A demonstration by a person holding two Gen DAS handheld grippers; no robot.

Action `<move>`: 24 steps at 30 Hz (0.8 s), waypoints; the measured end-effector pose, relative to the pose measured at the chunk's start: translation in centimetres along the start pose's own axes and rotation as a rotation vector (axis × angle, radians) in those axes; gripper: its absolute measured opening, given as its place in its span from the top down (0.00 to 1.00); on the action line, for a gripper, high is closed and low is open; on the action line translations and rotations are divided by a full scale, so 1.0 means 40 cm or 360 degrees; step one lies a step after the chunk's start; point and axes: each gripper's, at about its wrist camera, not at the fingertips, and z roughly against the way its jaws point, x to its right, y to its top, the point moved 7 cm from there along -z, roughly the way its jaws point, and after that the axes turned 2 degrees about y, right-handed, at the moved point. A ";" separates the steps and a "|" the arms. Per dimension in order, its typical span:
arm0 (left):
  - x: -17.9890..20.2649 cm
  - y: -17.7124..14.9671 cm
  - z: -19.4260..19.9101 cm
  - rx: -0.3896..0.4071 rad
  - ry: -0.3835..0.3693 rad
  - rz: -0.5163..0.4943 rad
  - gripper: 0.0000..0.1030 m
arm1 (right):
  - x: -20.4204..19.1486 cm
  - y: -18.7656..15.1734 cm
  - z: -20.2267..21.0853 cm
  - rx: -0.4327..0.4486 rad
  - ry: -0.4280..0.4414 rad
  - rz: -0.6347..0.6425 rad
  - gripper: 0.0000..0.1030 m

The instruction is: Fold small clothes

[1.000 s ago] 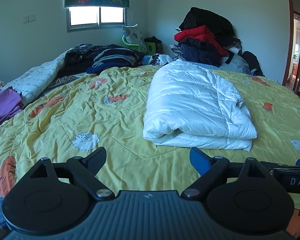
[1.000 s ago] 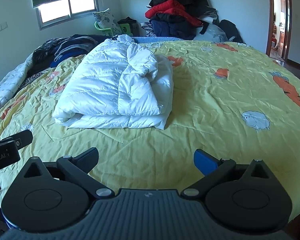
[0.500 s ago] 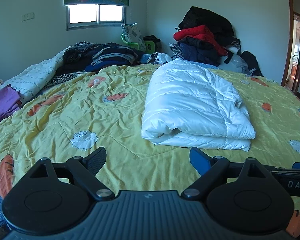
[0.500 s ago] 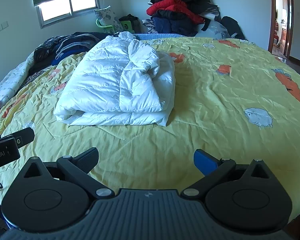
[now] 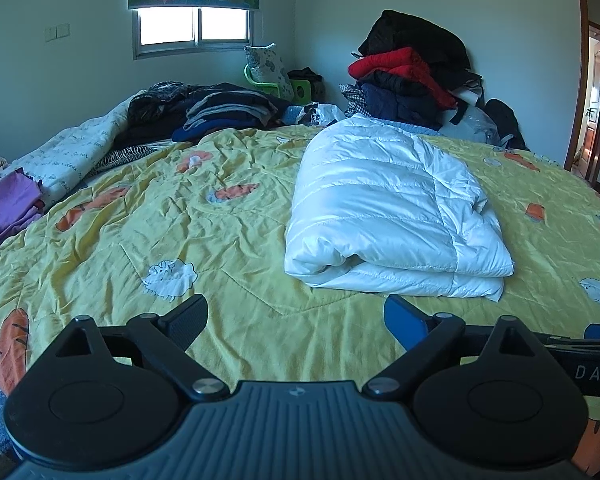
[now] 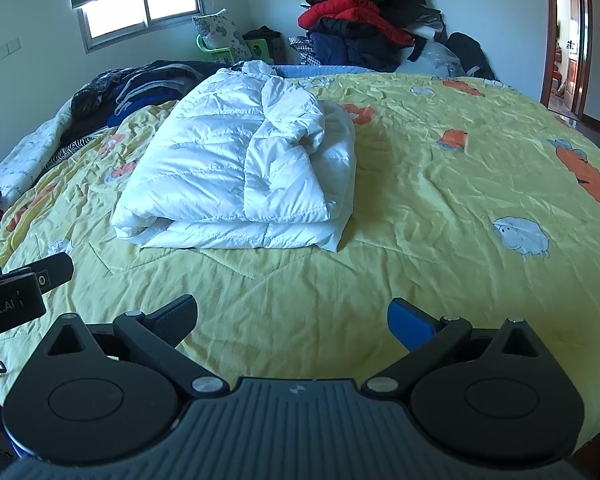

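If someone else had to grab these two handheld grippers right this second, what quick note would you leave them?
Left gripper: open, empty, above the yellow bedspread.
Right gripper: open, empty, above the bedspread too.
White puffer jacket: lies folded into a bundle on the bedspread, ahead of both grippers, touched by neither.
Done: the jacket looks folded.
Left: probably fetch another garment; dark clothes lie heaped at the far left of the bed, and a pile of coats stands by the far wall.

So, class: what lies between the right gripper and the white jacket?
Only bare yellow quilt between right gripper and jacket, per right wrist view.
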 end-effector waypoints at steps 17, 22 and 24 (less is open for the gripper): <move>0.002 -0.005 -0.003 -0.0011 -0.0001 -0.0004 0.07 | -0.001 -0.005 -0.006 -0.0013 0.0013 -0.0003 0.00; 0.002 -0.006 -0.001 -0.0012 -0.0002 -0.0003 0.07 | -0.002 -0.007 -0.006 -0.0014 0.0014 -0.0005 0.00; 0.002 -0.006 -0.001 -0.0009 -0.0001 -0.0004 0.07 | -0.002 -0.007 -0.006 -0.0013 0.0014 -0.0007 0.00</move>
